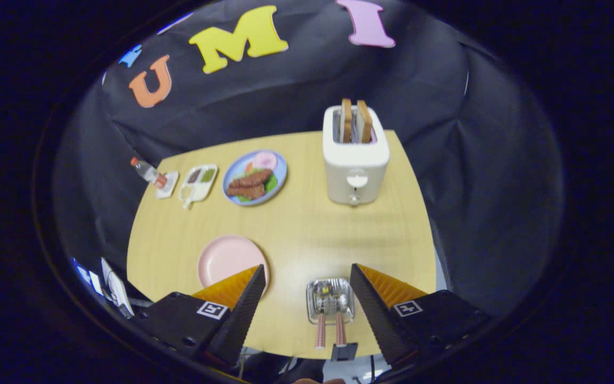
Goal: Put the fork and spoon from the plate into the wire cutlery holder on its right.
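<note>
A wire cutlery holder (330,300) stands near the table's front edge, between my fingers. Two pink-handled utensils, the fork (321,330) and spoon (340,329), stick out of it with their handles toward me. The pink plate (228,259) lies to the holder's left, bare, partly behind my left finger (243,298). My gripper (307,277) is open, held high above the table, and nothing sits between its fingertips.
A white toaster (355,160) with two bread slices stands at the table's far right. A blue plate of food (255,177), a small divided tray (198,183) and a bottle (148,172) on a coaster line the far left. The wooden table (307,229) is edged by black cloth.
</note>
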